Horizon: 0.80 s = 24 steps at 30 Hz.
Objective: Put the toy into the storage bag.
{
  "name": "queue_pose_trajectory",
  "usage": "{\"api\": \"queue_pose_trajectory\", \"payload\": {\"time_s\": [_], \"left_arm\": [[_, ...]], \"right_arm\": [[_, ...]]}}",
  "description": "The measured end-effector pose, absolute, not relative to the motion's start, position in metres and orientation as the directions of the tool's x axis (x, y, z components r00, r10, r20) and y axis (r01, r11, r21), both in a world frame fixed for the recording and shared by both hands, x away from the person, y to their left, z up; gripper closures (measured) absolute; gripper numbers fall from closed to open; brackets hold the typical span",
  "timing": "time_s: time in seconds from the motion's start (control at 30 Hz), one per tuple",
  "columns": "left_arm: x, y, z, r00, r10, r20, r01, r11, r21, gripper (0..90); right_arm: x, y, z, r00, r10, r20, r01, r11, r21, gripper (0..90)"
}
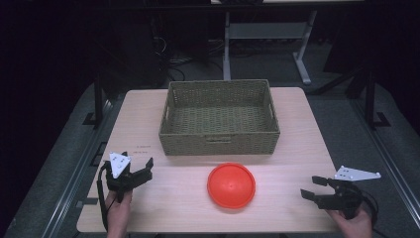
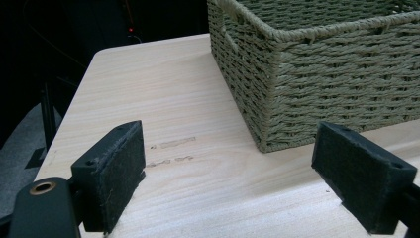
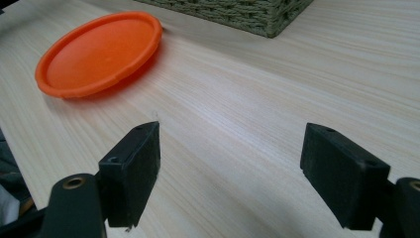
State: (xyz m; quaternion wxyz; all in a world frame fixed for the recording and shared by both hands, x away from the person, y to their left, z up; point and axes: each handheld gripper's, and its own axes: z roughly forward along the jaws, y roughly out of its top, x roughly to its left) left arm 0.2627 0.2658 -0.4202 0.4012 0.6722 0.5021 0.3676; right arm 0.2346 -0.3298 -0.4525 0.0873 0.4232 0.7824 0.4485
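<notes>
An orange plate [image 1: 231,185] lies upside down on the wooden table [image 1: 148,129], near the front and just before a woven green basket [image 1: 219,119] that holds nothing I can see. My left gripper [image 1: 140,165] rests at the front left, open and holding nothing, with the basket's corner [image 2: 267,134] ahead of its jaws. At the front right my right gripper [image 1: 311,187] is open too, pointing left toward the orange plate [image 3: 101,52], well short of it. Bare wood lies between both pairs of jaws.
The basket [image 3: 237,12] takes up the table's middle and back. The table's edges drop to a dark floor with a desk frame [image 1: 267,44] and cables behind. Bare wood lies between the plate and each gripper.
</notes>
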Motion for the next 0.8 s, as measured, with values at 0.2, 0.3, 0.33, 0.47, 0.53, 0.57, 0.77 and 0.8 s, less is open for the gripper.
{"api": "queue_pose_trajectory", "payload": {"time_s": [0.2, 0.3, 0.33, 0.47, 0.53, 0.57, 0.77, 0.8], "left_arm": [[0.263, 0.266, -0.42, 0.229, 0.969, 0.091, 0.377, -0.175, 0.909, 12.8], [0.261, 0.268, -0.42, 0.223, 0.971, 0.084, 0.375, -0.165, 0.912, 12.7], [0.26, 0.269, -0.42, 0.221, 0.972, 0.08, 0.373, -0.16, 0.914, 12.7], [0.258, 0.27, -0.419, 0.217, 0.973, 0.084, 0.369, -0.161, 0.915, 12.7], [0.257, 0.27, -0.419, 0.215, 0.973, 0.085, 0.365, -0.161, 0.917, 12.8], [0.257, 0.269, -0.418, 0.212, 0.974, 0.083, 0.366, -0.158, 0.917, 12.7], [0.259, 0.27, -0.419, 0.216, 0.973, 0.086, 0.373, -0.163, 0.913, 12.8], [0.259, 0.27, -0.419, 0.216, 0.973, 0.086, 0.373, -0.163, 0.913, 12.7]], "right_arm": [[0.238, -0.321, -0.45, -0.644, 0.725, 0.245, 0.587, 0.262, 0.766, 22.8], [0.241, -0.315, -0.448, -0.65, 0.719, 0.246, 0.592, 0.276, 0.757, 22.9], [0.243, -0.309, -0.446, -0.655, 0.718, 0.236, 0.59, 0.29, 0.754, 22.9], [0.251, -0.288, -0.439, -0.669, 0.705, 0.234, 0.596, 0.322, 0.735, 23.4], [0.255, -0.28, -0.436, -0.676, 0.7, 0.229, 0.599, 0.342, 0.724, 24.3], [0.256, -0.276, -0.435, -0.673, 0.701, 0.235, 0.608, 0.344, 0.716, 24.3], [0.268, -0.255, -0.431, -0.688, 0.683, 0.247, 0.617, 0.371, 0.694, 24.8], [0.268, -0.255, -0.431, -0.688, 0.683, 0.247, 0.617, 0.371, 0.694, 24.8]]}}
